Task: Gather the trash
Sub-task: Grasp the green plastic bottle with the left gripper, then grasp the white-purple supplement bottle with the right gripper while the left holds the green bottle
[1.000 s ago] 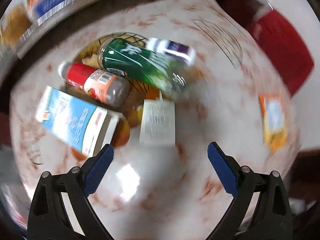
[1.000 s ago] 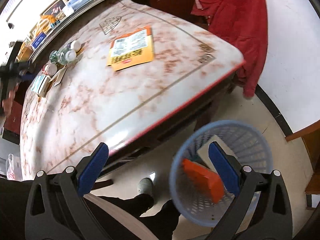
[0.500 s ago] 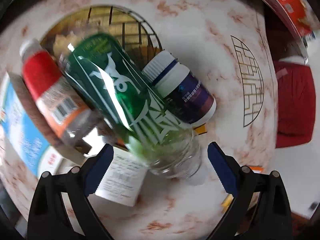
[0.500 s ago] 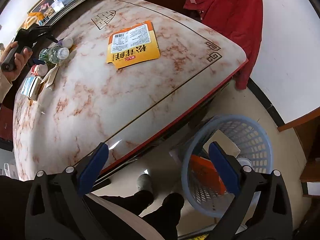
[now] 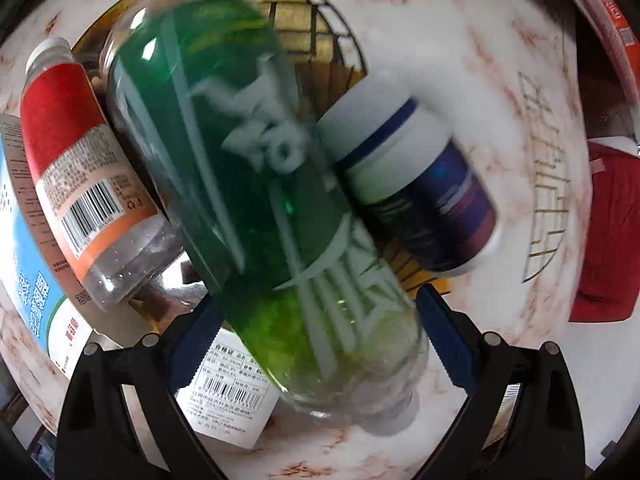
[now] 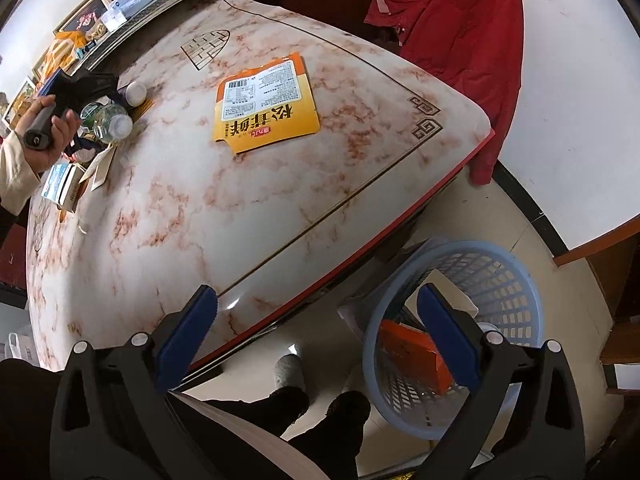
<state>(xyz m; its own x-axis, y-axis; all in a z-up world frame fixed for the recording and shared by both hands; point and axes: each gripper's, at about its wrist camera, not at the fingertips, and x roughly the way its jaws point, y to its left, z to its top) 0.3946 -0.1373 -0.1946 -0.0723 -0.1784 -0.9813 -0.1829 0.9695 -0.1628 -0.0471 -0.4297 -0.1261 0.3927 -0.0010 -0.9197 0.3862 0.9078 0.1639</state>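
**Trash on marble table; basket on floor**

Left wrist view, left to right:
- Blue carton (image 5: pixel 28 264): lying flat at the table's left edge, partly under the red bottle.
- Red bottle (image 5: pixel 86 172): clear plastic, red and orange label with barcode, white cap pointing up-left; lying on its side, touching the green bottle.
- White tag (image 5: pixel 228 392): printed paper with barcodes, flat on the table (image 5: pixel 488 40), partly beneath the green bottle.
- Green bottle (image 5: pixel 256 200): large, clear with green label, blurred; lying on its side with its cap end toward the camera.
- Left gripper (image 5: pixel 316 320): blue-padded fingers spread wide, one on each side of the green bottle's lower end. Whether the pads touch it is hard to judge through the blur.
- Pill jar (image 5: pixel 420 192): white with purple label, on its side, against the green bottle's right flank.

Right wrist view, left to right:
- Hand (image 6: pixel 48 136): holding the left gripper's handle over the pile of bottles at the table's far left.
- Yellow packet (image 6: pixel 266 104): flat, alone at the middle of the table, well apart from the pile.
- Right gripper (image 6: pixel 316 316): fingers apart, holding nothing, above the table's near edge.
- Basket (image 6: pixel 516 276): blue plastic, on the floor beside the table; holds an orange box (image 6: pixel 412 352).
- Red jacket (image 6: pixel 460 28): hanging at the table's far side.
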